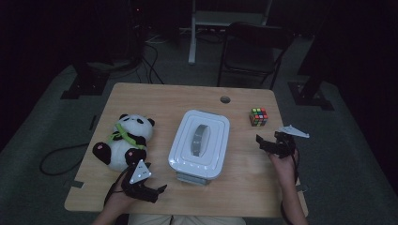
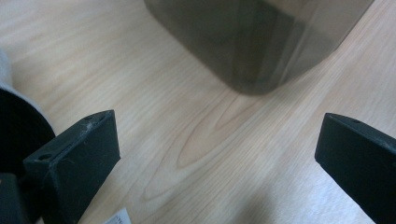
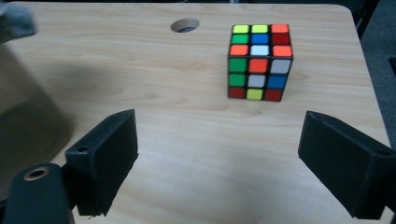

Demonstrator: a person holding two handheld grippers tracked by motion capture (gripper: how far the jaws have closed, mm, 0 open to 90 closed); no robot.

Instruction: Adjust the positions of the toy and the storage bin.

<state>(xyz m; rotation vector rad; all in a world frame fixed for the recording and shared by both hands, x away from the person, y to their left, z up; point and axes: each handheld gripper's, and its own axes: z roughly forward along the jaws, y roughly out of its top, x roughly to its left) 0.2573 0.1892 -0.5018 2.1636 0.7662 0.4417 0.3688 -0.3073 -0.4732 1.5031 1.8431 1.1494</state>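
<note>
A white lidded plastic box [image 1: 199,143] with a grey handle sits mid-table. A panda plush [image 1: 125,138] lies to its left. A scrambled colour cube [image 1: 258,116] rests at the back right. My left gripper [image 1: 157,193] is open near the front edge, just in front of the panda, aimed toward the box's near corner [image 2: 252,42]. My right gripper [image 1: 264,143] is open, low over the table to the right of the box. In its own view the cube [image 3: 259,60] stands a short way beyond the wide-apart jaws, nothing between them.
A round cable hole [image 1: 225,99] is in the tabletop [image 1: 155,101] behind the box. A dark folding chair [image 1: 253,49] stands beyond the far edge. A black cable [image 1: 56,157] lies on the floor at the left.
</note>
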